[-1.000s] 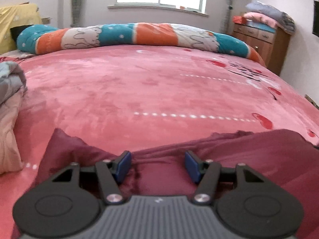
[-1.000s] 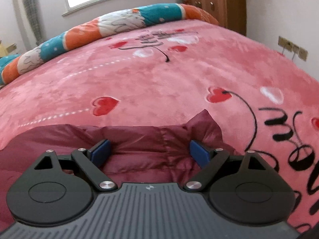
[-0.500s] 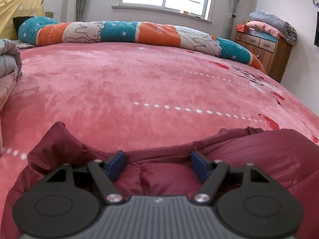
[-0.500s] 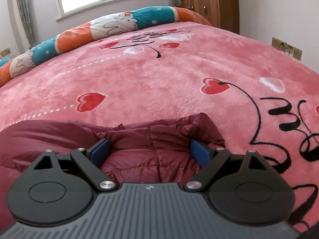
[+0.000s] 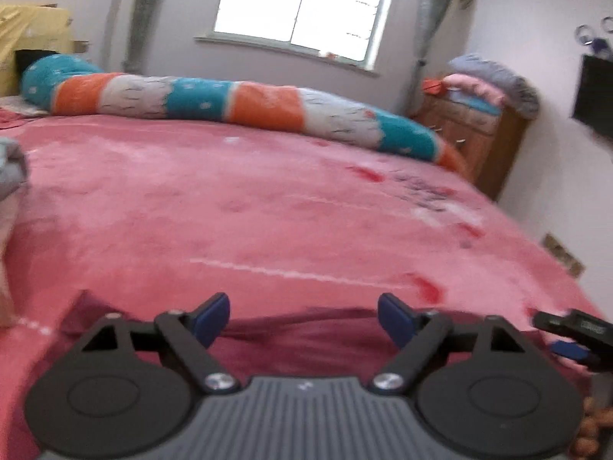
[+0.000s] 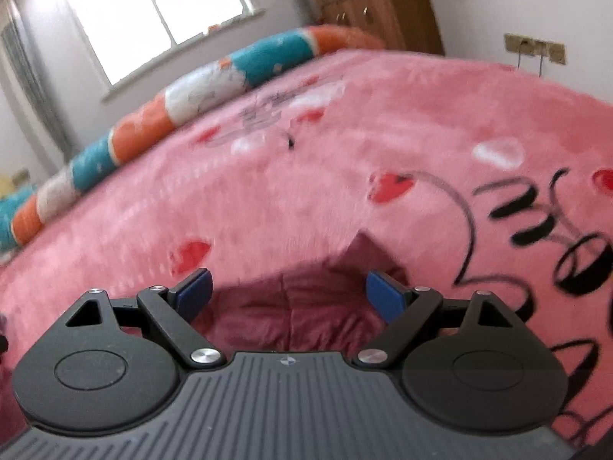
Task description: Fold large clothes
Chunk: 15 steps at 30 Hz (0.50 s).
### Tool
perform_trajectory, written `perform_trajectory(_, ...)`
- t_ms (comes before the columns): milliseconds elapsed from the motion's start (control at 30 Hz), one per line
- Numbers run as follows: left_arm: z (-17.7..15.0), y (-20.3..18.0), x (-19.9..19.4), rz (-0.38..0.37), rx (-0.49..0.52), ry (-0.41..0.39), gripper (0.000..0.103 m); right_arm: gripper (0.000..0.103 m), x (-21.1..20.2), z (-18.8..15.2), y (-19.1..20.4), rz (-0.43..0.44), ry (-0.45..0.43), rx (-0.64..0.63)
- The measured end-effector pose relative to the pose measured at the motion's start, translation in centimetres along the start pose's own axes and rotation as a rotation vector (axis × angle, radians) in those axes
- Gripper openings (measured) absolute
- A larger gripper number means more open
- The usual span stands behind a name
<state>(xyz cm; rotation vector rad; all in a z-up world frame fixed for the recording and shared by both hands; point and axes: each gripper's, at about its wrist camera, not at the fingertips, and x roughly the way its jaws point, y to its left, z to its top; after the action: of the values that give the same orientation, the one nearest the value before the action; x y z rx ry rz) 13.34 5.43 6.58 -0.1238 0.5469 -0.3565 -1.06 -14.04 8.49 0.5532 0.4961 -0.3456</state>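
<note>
A dark red padded jacket [image 5: 306,341] lies flat on the pink bed blanket [image 5: 268,211], at the near edge. My left gripper [image 5: 304,318] hovers just above its far hem. The jaws are opening, and nothing is pressed between the blue pads [image 5: 214,316]. One of my right gripper's fingers [image 5: 571,324] shows at the right edge of the left wrist view. In the right wrist view the jacket [image 6: 306,306] ends in a raised corner. My right gripper [image 6: 289,293] stands open over it, with the cloth lying loose below the pads. Both views are blurred by motion.
A rolled teal, orange and white quilt [image 5: 237,101] runs along the far side of the bed. A wooden dresser [image 5: 475,130] with folded blankets [image 5: 494,76] stands at the back right. Grey clothes [image 5: 11,168] are piled at the left edge. A wall socket [image 6: 536,48] is on the right wall.
The left jaws have spread wider and come up off the jacket, so more of the room shows. The right gripper has rolled and tilted the view. The jacket stays on the bed.
</note>
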Motion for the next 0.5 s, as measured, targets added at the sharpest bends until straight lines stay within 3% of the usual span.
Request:
perform_trajectory(167, -1.4, -5.2, 1.2, -0.091, -0.015, 0.082, 0.086, 0.103, -1.2, 0.6, 1.2, 0.006, 0.027, -0.092)
perform_trajectory(300, -2.8, -7.4, 2.8, -0.083, 0.006, 0.122, 0.086, 0.103, -0.6, -0.6, 1.5, -0.044, 0.054, -0.197)
perform_trajectory(400, -4.1, -7.7, 3.8, -0.044, 0.029, 0.13, 0.086, 0.103, 0.3, -0.9, 0.3, -0.045, 0.097, -0.147)
perform_trajectory(500, -4.9, -7.5, 4.3, -0.034, 0.026, 0.119, 0.093, 0.103, 0.7, -0.9, -0.6, -0.038, 0.1, -0.1)
